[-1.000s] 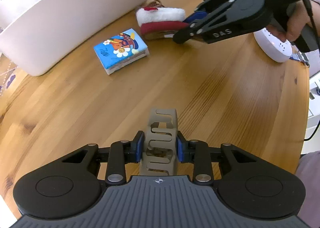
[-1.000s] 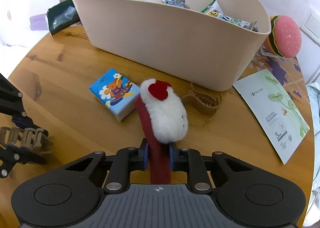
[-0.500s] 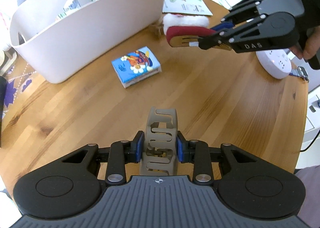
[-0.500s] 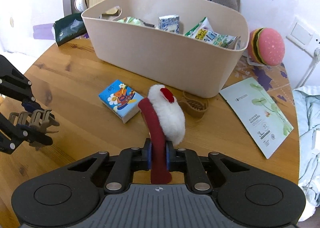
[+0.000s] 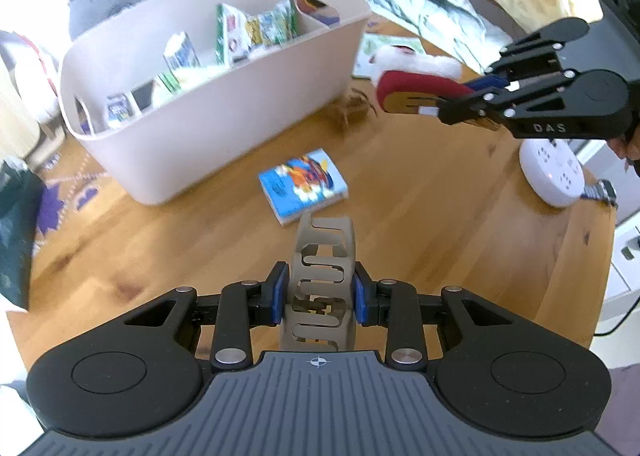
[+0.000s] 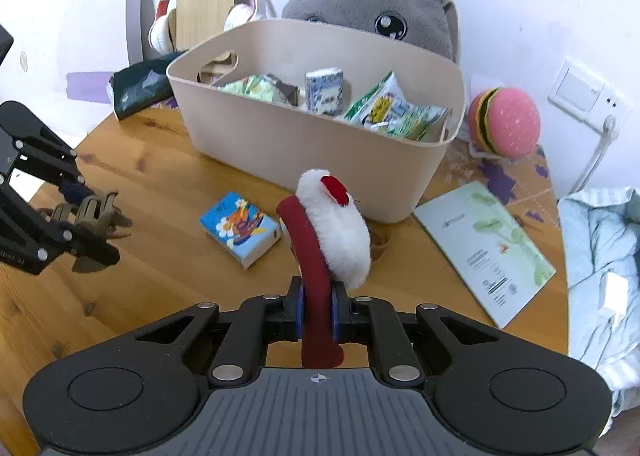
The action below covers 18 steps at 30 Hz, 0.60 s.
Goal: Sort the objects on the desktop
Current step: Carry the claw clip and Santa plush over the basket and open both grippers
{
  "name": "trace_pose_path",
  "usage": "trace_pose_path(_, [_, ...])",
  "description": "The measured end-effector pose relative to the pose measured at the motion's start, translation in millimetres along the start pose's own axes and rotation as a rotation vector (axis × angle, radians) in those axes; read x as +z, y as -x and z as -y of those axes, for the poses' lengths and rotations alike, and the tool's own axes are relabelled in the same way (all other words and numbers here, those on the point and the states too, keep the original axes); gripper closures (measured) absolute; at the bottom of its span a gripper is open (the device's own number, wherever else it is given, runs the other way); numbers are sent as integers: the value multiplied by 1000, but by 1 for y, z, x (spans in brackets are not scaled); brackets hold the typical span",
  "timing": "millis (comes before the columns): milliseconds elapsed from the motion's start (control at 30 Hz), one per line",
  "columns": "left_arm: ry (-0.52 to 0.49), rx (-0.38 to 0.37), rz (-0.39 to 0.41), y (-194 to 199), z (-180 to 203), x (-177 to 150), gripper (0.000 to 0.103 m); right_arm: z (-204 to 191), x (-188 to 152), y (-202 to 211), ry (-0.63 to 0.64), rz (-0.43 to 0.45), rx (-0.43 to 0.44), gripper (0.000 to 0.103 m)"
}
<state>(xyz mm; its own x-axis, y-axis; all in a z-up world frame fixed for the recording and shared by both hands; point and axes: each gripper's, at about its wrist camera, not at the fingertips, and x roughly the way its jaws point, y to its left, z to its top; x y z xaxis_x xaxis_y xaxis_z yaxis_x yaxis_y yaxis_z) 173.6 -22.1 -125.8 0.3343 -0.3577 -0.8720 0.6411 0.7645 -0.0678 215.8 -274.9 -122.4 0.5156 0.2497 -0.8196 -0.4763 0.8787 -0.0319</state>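
Above the round wooden table [image 5: 460,223], your left gripper [image 5: 319,292] clamps a taupe plastic claw hair clip [image 5: 322,268]; your right gripper [image 6: 316,312] pinches a red-and-white fluffy hair clip [image 6: 332,232].

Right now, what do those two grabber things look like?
Each hand-held gripper is matte black plastic. The left hand-held gripper has a ribbed grey top with a small crosshair mark, round discs on both sides, silver rivets on its link bars, and blue pads. The right hand-held gripper looks the same; from the side it shows pale letters reading DAS.
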Motion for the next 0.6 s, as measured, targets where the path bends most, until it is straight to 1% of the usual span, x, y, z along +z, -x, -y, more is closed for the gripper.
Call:
trace_pose_path(300, [33,37,91,26,-22,31,70,19,25,23,0,73,-33,90])
trace_pose_path(600, [65,95,192,45,-49,85,70,46,68,32,2,161,-62,90])
